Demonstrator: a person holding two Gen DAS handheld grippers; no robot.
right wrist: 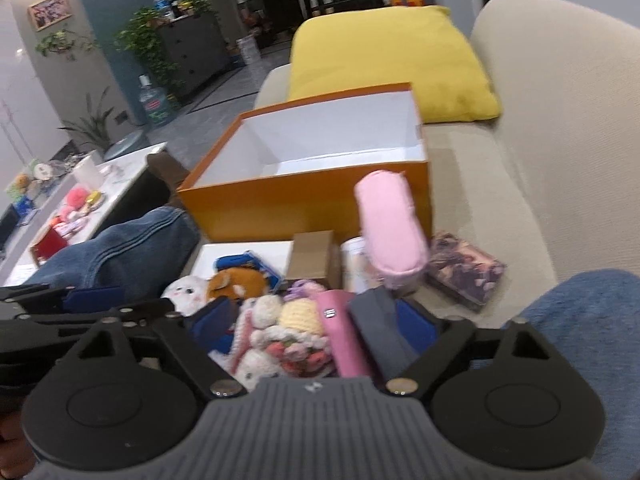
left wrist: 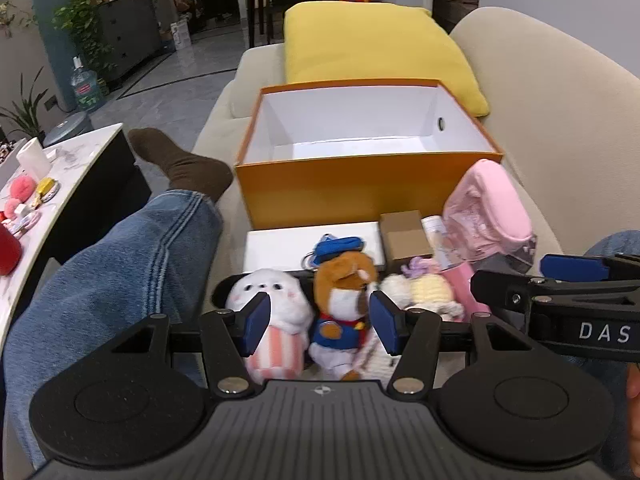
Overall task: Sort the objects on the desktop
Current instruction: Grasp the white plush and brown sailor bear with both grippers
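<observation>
An open orange box with a white, bare inside stands on the beige sofa. In front of it lies a heap of small things. My left gripper is open, its blue pads on either side of a brown plush in a blue hat, apart from it. A white plush sits partly behind the left pad. My right gripper is open wide over crocheted toys, a pink bar and a grey pouch. Nothing is held.
A white flat box, a small cardboard box, a pink pouch and a purple packet lie by the heap. A yellow cushion is behind the orange box. A person's jeans leg and a cluttered low table are on the left.
</observation>
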